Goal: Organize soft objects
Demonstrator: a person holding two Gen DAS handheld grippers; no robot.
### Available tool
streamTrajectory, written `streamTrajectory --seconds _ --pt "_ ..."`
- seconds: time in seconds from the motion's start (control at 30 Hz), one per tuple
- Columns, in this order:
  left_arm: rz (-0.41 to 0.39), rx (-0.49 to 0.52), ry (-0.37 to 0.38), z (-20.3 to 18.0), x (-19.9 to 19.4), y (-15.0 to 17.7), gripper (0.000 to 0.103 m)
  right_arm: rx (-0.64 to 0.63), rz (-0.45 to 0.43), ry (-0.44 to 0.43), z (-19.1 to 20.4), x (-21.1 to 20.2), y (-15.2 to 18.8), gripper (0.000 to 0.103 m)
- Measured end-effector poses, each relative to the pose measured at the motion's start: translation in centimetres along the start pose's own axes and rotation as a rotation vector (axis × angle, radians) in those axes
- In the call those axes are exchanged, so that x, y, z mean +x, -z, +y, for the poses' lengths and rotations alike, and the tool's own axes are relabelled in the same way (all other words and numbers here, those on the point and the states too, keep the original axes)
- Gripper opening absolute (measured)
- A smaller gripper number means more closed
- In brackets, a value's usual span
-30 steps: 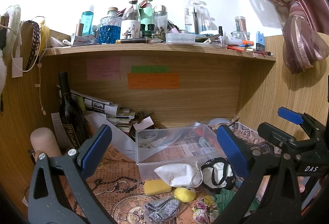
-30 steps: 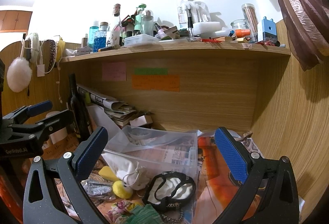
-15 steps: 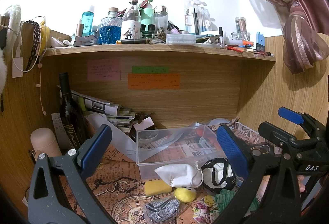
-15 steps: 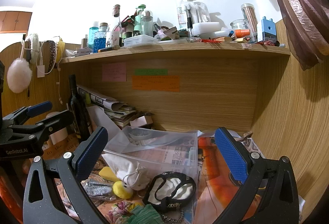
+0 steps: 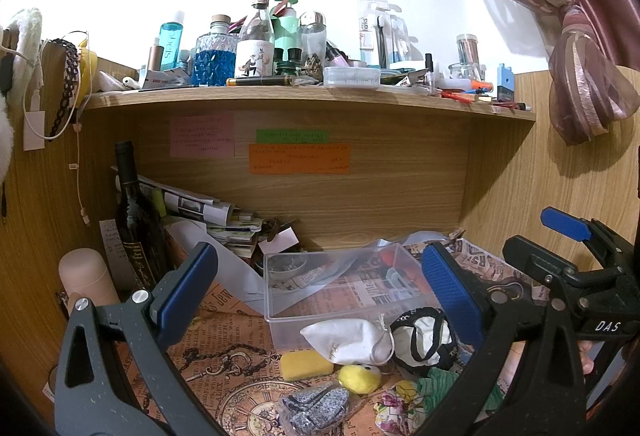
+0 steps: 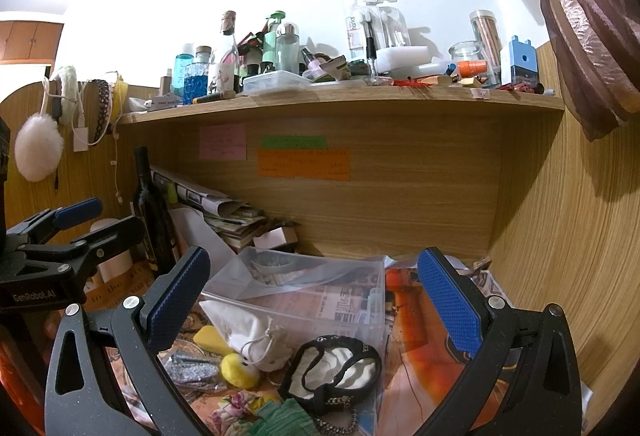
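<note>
Both tongs spread, empty; white pouch (image 6: 244, 330) ahead-left of right tongs (image 6: 312, 302), long axis leftward, against bin (image 6: 320, 276).

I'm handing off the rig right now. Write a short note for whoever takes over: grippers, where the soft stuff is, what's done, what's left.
Left gripper: jaws open, holding nothing. Right gripper: the same.
Clear bin on the desk holds no soft item, as far as I can see.
In front of it, unsorted: white drawstring pouch, black-and-white pouch, yellow sponge, yellow plush, silver glitter pouch, floral fabric, green cloth.
Done: nothing visible. Left: all of them.
</note>
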State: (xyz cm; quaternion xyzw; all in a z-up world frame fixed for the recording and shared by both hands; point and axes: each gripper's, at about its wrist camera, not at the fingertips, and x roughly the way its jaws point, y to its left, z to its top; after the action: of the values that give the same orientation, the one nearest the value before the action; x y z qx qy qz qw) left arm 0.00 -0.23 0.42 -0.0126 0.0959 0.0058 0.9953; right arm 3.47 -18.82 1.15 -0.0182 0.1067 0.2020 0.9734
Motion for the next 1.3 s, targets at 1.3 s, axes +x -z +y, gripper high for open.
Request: streamTrajectory --seconds 1.3 --pt "0.419 -0.094 0.102 1.6 10.6 7.6 0.103 0.047 0.393 0.062 -4.4 7.8 7.2 0.103"
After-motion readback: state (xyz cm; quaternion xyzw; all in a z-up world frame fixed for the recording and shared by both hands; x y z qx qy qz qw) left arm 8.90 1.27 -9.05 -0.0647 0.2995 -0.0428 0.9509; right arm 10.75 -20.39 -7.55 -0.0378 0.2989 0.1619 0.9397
